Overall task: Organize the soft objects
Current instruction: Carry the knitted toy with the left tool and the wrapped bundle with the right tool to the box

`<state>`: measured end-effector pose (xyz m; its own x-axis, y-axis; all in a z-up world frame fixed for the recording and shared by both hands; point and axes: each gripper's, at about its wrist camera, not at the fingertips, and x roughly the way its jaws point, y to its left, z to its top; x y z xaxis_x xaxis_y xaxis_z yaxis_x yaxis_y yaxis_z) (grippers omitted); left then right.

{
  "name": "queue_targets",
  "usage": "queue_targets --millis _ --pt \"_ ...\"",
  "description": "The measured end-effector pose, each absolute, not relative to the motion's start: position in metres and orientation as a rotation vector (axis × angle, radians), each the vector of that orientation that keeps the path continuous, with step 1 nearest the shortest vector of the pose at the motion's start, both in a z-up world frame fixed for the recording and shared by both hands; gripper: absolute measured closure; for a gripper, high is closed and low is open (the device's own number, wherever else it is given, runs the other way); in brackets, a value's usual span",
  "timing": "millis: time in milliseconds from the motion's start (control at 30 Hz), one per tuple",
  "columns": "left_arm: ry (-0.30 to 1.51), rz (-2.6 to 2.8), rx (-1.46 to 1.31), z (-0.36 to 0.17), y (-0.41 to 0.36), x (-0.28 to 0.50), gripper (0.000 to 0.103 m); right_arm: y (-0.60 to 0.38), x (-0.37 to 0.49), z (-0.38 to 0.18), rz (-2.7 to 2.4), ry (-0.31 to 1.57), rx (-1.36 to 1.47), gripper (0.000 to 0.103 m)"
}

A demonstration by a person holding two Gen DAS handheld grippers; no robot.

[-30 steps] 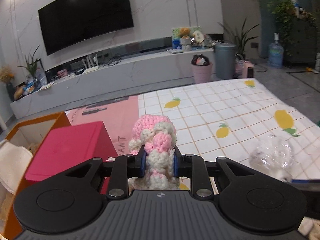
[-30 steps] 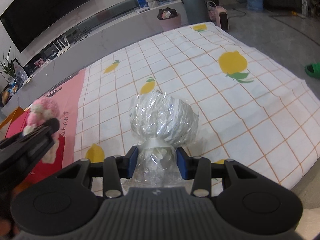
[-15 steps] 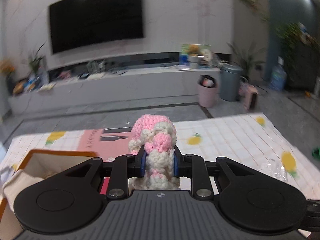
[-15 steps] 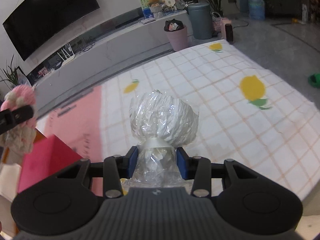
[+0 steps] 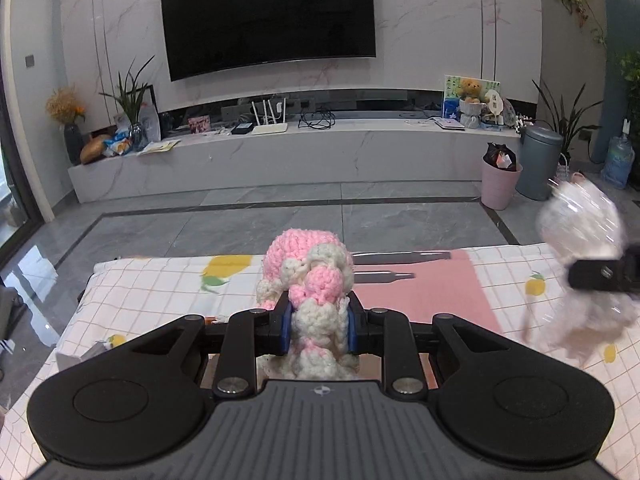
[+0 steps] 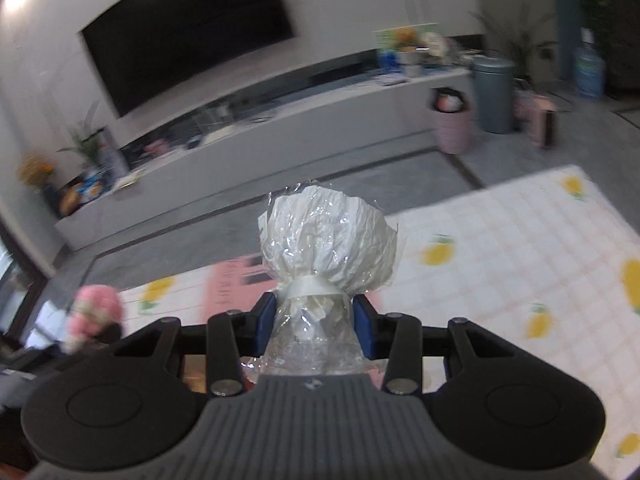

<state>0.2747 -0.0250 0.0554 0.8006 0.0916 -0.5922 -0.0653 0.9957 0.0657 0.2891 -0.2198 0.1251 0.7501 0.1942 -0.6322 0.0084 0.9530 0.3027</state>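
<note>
My left gripper [image 5: 318,326] is shut on a pink and white crocheted toy [image 5: 310,280], whose head sticks up past the blue pads above the table. My right gripper [image 6: 314,322] is shut on the tied neck of a clear cellophane-wrapped white bundle [image 6: 328,240]. The same wrapped bundle [image 5: 580,240] shows blurred at the right of the left wrist view. In the right wrist view the crocheted toy [image 6: 94,312] appears blurred at the lower left. Both objects hang above the lemon-print tablecloth [image 5: 160,280].
A pink mat [image 5: 432,288] lies on the tablecloth ahead. Beyond the table's far edge are grey floor tiles, a long TV bench [image 5: 280,160], a pink bin [image 5: 500,184] and a grey bin [image 5: 538,164]. Something white [image 5: 76,356] peeks out at the lower left.
Both grippers have swung left and upward with their objects still held. The orange box and red block have dropped out of view, and the table's far edge and room now fill both views.
</note>
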Motion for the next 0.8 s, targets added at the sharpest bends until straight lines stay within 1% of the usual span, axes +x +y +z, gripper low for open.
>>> queue_targets --millis 133,367,467,567,700,767,800 --pt "0.662 0.07 0.011 0.053 0.006 0.261 0.075 -0.164 0.291 0.133 0.201 0.73 0.276 0.061" --pt "0.719 -0.106 -0.028 0.039 0.035 0.226 0.074 -0.104 0.284 0.13 0.314 0.804 0.219 0.061" --pt "0.75 -0.228 -0.082 0.027 0.044 0.212 0.074 -0.091 0.288 0.115 0.321 0.878 0.185 0.061" --pt "0.83 -0.275 -0.104 0.013 0.044 0.208 0.074 -0.087 0.296 0.097 0.325 0.941 0.205 0.061" --pt "0.913 -0.307 -0.115 -0.009 0.035 0.209 0.074 -0.073 0.308 0.073 0.337 1.002 0.159 0.061" --pt "0.952 -0.324 -0.152 -0.019 0.032 0.211 0.074 -0.067 0.311 0.065 0.352 1.003 0.161 0.067" --pt "0.966 -0.342 -0.175 -0.023 0.034 0.212 0.074 -0.066 0.313 0.061 0.389 1.018 0.182 0.067"
